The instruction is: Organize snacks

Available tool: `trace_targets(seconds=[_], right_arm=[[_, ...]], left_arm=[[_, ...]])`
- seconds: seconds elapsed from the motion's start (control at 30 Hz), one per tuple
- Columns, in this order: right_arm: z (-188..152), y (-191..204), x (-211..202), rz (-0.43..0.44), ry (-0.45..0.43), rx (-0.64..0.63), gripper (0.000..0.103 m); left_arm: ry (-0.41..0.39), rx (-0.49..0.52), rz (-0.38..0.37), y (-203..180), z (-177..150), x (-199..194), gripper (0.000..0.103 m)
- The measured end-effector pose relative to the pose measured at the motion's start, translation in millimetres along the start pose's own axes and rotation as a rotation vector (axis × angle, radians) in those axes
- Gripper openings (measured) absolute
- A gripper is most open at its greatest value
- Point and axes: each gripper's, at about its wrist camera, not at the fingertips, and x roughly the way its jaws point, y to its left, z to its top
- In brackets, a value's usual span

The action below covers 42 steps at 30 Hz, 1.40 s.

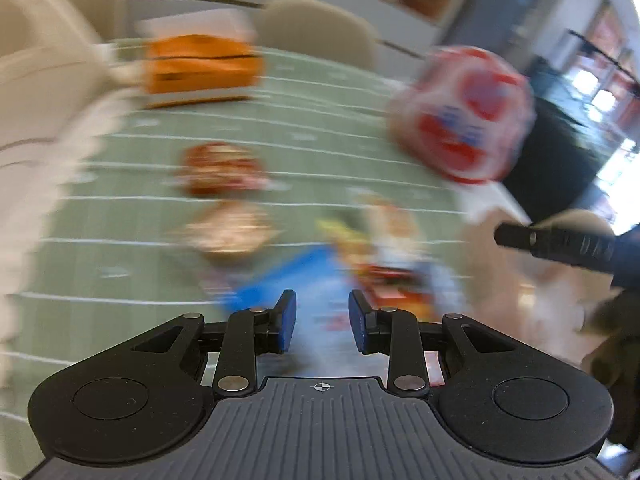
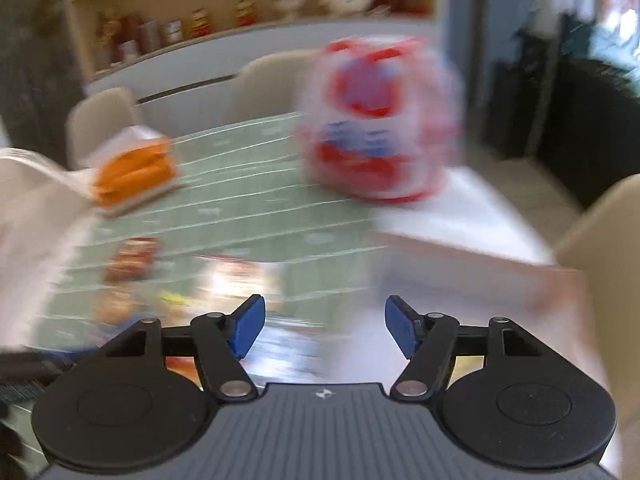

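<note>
Both views are blurred by motion. Small snack packets lie on a green striped tablecloth point(image 1: 120, 184): a red-brown one point(image 1: 220, 170), a pale one point(image 1: 230, 232) and a heap of colourful ones point(image 1: 384, 268) on a blue packet point(image 1: 280, 280). A large red, white and blue bag point(image 1: 460, 116) stands at the far right; it also shows in the right wrist view point(image 2: 376, 128). My left gripper point(image 1: 322, 322) is open and empty just above the blue packet. My right gripper point(image 2: 324, 328) is open and empty above the near packets point(image 2: 232, 276).
An orange box point(image 1: 200, 68) sits at the far left of the table, also in the right wrist view point(image 2: 136, 172). White cloth point(image 1: 44, 128) hangs at the left. Beige chairs point(image 1: 316, 28) ring the table. A shelf of jars point(image 2: 192, 24) lines the back wall.
</note>
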Motion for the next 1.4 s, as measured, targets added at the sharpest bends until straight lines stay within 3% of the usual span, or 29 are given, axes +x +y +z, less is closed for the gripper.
trace_targets(seconds=[0.1, 0.3, 0.53, 0.6, 0.7, 0.83, 1.07, 1.1, 1.13, 1.3, 1.4], right_arm=[[12.4, 57.9, 55.3, 0.093, 0.097, 0.011, 0.07], [31.1, 166.9, 146.7, 0.068, 0.095, -0.1, 0.07], [43.0, 203.8, 199.6, -0.04, 0.157, -0.23, 0.076], [43.0, 196.4, 198.3, -0.013, 0.165, -0.232, 0.076], [44.1, 182.2, 188.4, 0.019, 0.171, -0.203, 0.069], [38.9, 165.7, 160.3, 0.053, 0.16, -0.227, 0.04], [3.3, 131.3, 111.9, 0.133, 0.234, -0.222, 0.028], [-3.2, 128.4, 106.3, 0.146, 0.25, -0.222, 0.019], [-10.8, 125.4, 99.8, 0.16, 0.262, -0.221, 0.017], [-50.1, 115.4, 73.8, 0.204, 0.305, -0.224, 0.016], [-58.4, 118.3, 59.9, 0.193, 0.247, -0.262, 0.016]], left_arm=[[0.01, -0.053, 0.044, 49.8, 1.2, -5.2, 0.032], [0.023, -0.1, 0.022, 106.1, -3.3, -17.1, 0.032], [0.004, -0.146, -0.011, 131.0, -6.2, -22.9, 0.032], [0.0, -0.146, -0.017, 132.5, -9.4, -24.4, 0.032], [0.006, -0.152, -0.02, 133.8, -12.9, -22.2, 0.032], [0.017, -0.171, -0.035, 129.9, -16.8, -19.4, 0.032], [0.025, -0.174, -0.066, 115.8, -26.3, -19.1, 0.032], [0.026, -0.169, -0.068, 113.6, -27.8, -20.4, 0.032], [0.024, -0.162, -0.071, 111.1, -29.3, -22.2, 0.032], [0.019, -0.136, -0.083, 101.6, -37.0, -29.1, 0.032], [0.025, -0.132, -0.082, 99.4, -41.2, -30.6, 0.032]])
